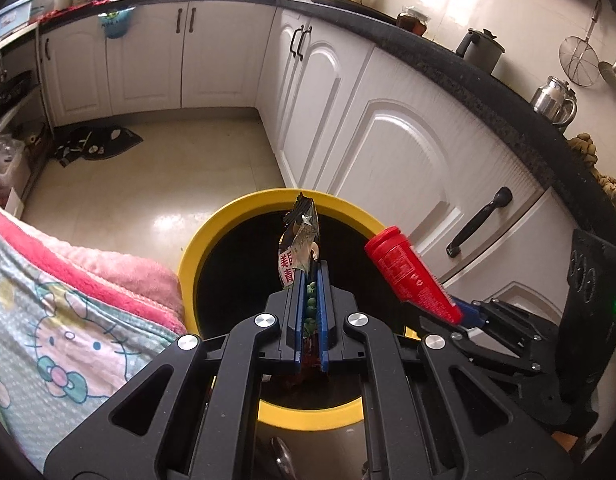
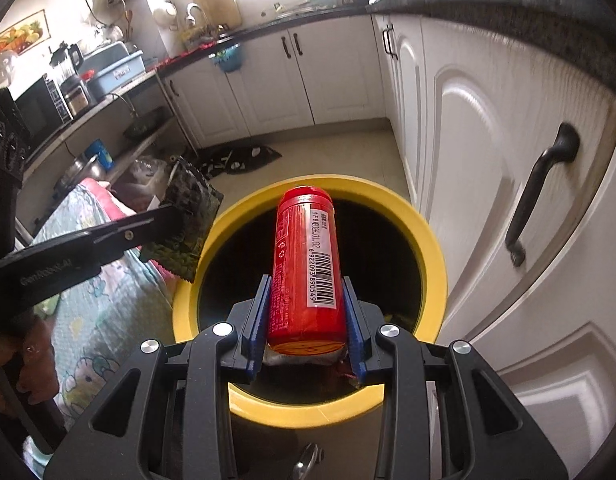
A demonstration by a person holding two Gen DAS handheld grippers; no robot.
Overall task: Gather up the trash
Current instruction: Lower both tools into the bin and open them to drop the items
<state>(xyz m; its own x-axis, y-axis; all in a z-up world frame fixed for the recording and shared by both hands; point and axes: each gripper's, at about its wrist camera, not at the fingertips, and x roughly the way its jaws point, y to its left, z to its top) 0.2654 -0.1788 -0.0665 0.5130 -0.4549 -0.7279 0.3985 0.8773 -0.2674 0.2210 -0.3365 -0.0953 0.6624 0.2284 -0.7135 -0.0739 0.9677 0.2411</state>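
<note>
A round bin with a yellow rim (image 1: 212,224) (image 2: 431,240) and a dark inside stands on the kitchen floor below both grippers. My left gripper (image 1: 311,268) is shut on a crumpled snack wrapper (image 1: 302,236), which sticks up over the bin's opening; the wrapper (image 2: 184,216) shows at the left of the right wrist view, over the bin's left rim. My right gripper (image 2: 306,284) is shut on a red can (image 2: 306,264) with a white barcode label, held lengthwise above the bin's mouth. The can (image 1: 411,274) also appears at the right in the left wrist view.
White cabinet doors with black handles (image 2: 539,196) run close along the bin's right side. A pink and patterned blanket (image 1: 68,300) lies against the bin's left. A dark mat (image 1: 96,142) lies on the tiled floor beyond. Countertops carry kettles and jars.
</note>
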